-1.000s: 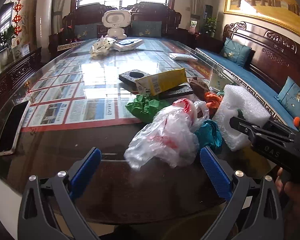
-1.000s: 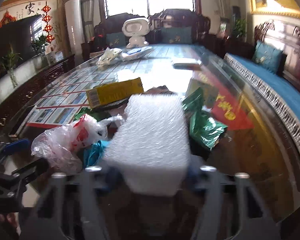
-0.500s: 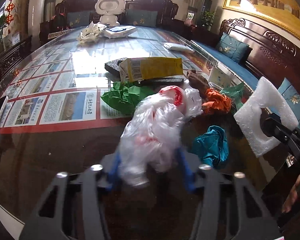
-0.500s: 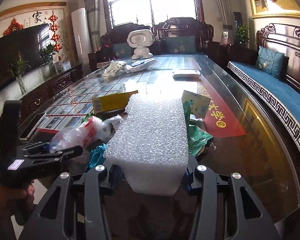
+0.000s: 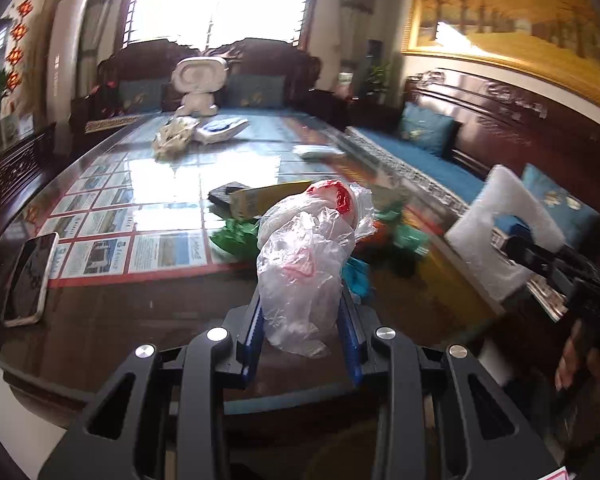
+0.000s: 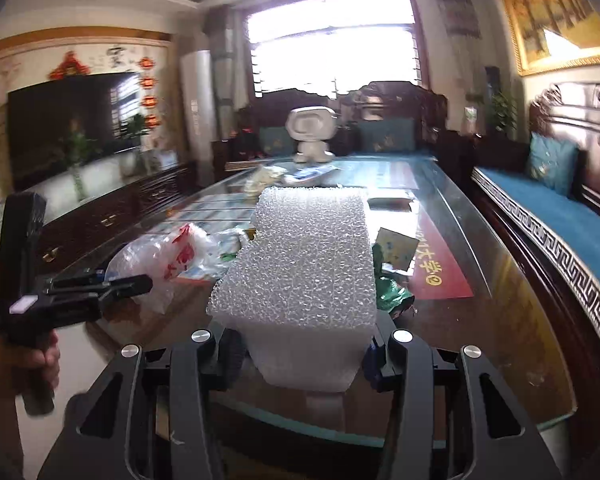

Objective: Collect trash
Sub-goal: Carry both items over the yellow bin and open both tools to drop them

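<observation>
Lifting two pieces of trash off the glass-topped wooden table (image 5: pixel 112 312), one in each tong.

Left gripper (image 5: pixel 302 322), having just been closing, now clamped by its blue pads on the crumpled clear plastic bag with red print (image 5: pixel 306 264), pinched near its lower end so the loose bulk stands up above the jaws. Right gripper (image 6: pixel 302 354) squeezed on the white bubbly foam slab (image 6: pixel 304 268), gripped at its near edge and held flat. Remaining on the tabletop: yellow cardboard box (image 5: pixel 268 198), green crumpled wrapper (image 5: pixel 234 236), teal scrap (image 5: pixel 356 278). Probably both loads raised clear for carrying to a bin, none in view.
</observation>
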Available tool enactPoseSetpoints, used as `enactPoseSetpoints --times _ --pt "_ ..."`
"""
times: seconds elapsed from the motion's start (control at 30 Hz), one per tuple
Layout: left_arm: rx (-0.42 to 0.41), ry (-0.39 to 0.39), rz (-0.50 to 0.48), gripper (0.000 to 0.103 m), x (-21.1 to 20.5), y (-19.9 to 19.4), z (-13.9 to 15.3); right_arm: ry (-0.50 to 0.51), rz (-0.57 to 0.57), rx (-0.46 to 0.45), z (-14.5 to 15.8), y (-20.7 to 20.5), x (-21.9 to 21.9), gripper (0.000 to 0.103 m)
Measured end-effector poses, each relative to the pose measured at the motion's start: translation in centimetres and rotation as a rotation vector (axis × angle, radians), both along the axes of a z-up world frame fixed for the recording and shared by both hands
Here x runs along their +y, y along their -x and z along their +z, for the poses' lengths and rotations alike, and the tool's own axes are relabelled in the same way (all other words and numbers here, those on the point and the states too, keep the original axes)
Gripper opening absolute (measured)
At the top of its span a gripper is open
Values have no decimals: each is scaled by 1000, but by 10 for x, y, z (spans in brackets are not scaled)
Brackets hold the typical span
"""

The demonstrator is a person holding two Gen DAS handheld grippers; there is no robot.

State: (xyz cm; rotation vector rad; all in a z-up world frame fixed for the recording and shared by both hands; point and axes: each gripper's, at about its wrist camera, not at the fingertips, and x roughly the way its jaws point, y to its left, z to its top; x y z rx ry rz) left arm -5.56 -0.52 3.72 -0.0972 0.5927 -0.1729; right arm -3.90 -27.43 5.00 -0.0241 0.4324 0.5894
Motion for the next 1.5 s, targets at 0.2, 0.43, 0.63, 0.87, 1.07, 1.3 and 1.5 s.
enactPoseSetpoints --times 0.2,0.43,0.63,0.87,1.07,1.3,1.5 --pt "125 -62 -71 36 -31 76 -21 82 51 143 -26 53 -22 45" --pt "386 -24 -175 37 -77 118 -109 155 47 340 -98 98 -30 45" --pt "543 -71 -211 40 -100 96 -189 196 63 439 -142 114 -24 45" --pt "571 -183 -239 88 -123 82 -206 230 83 488 -164 116 -21 45" --pt "562 -202 -218 89 -117 84 -194 263 98 533 -180 109 -19 46" --pt "538 -205 -173 91 -106 81 -182 328 131 560 -193 105 -5 63" --pt "525 -208 -142 91 -94 78 -176 344 125 516 -187 105 3 84"
